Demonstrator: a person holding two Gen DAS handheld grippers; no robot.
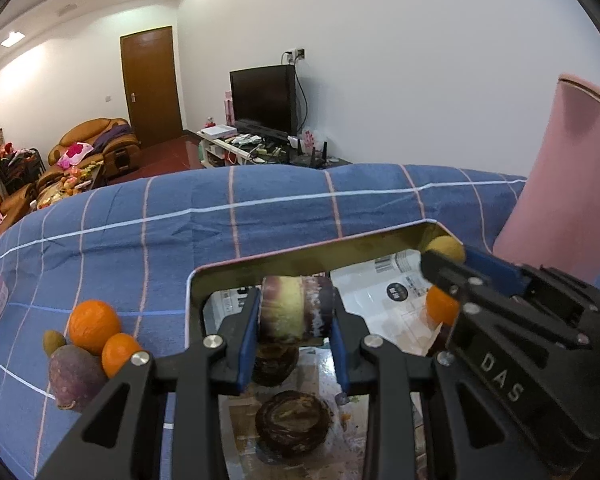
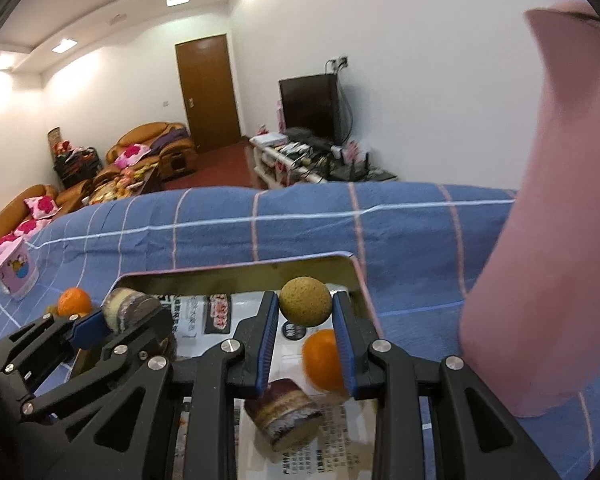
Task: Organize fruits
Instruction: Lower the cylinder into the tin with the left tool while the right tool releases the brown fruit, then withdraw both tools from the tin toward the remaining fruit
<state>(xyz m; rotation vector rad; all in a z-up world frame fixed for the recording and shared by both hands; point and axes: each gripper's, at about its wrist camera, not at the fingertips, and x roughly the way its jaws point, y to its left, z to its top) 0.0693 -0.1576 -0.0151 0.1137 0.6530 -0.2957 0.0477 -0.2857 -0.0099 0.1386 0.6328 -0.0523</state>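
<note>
Fruits are mid-sort: the left tool (image 1: pixel 294 316) is clamped on a purple-and-yellow cut piece (image 1: pixel 296 310), the right tool (image 2: pixel 306 320) on a small tan round fruit (image 2: pixel 306 301), both poised over the paper-lined tray (image 1: pixel 236 264), presumably for dropping in. Spare oranges (image 1: pixel 94 326) wait on the blue-covered bench's (image 1: pixel 260 216) left.

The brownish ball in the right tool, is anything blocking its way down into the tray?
An orange sits on the tray floor right under the brownish ball held in the right tool; otherwise nothing visible blocks it.
</note>
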